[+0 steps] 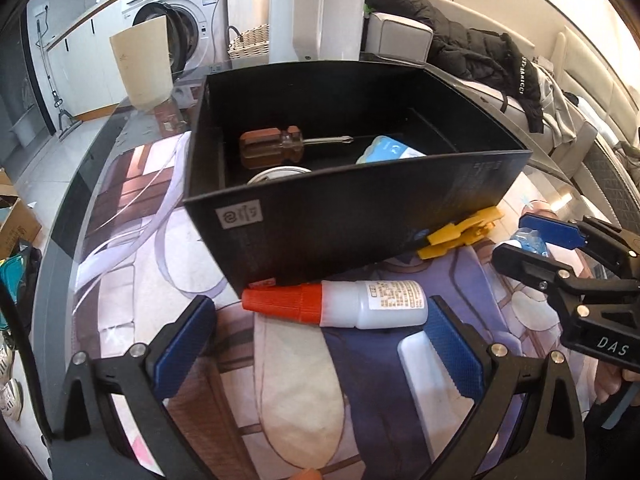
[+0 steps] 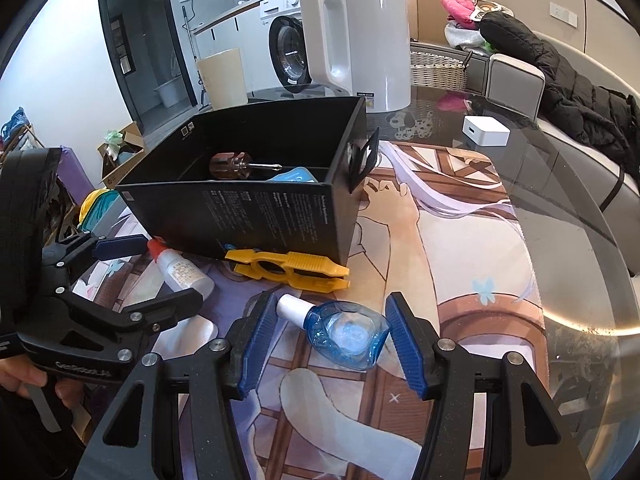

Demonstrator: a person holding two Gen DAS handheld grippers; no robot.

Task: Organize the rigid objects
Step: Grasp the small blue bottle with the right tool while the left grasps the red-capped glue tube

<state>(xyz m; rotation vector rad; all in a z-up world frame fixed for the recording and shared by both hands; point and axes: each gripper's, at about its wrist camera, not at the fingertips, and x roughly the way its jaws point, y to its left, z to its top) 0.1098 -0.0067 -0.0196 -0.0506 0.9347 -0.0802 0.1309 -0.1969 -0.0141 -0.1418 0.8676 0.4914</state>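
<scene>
A black box [image 1: 360, 216] [image 2: 256, 208] stands on the printed mat and holds a brown-handled screwdriver [image 1: 280, 145] [image 2: 236, 165], a light blue pack [image 1: 390, 150] and a round tin [image 1: 276, 174]. A white glue bottle with an orange cap [image 1: 340, 304] [image 2: 180, 270] lies in front of the box, between my open left gripper's [image 1: 320, 344] fingers. A yellow clip [image 1: 460, 232] [image 2: 288, 268] lies against the box. A small blue bottle [image 2: 344, 330] [image 1: 530, 240] lies between the open fingers of my right gripper [image 2: 330, 344] [image 1: 532, 248].
A white kettle [image 2: 360, 32], a beige cup [image 2: 224, 78] [image 1: 140, 64] and a small white cube [image 2: 486, 130] stand on the glass table behind the box. A black jacket [image 1: 480, 48] lies on the sofa beyond. The table edge curves along the left [image 1: 56, 240].
</scene>
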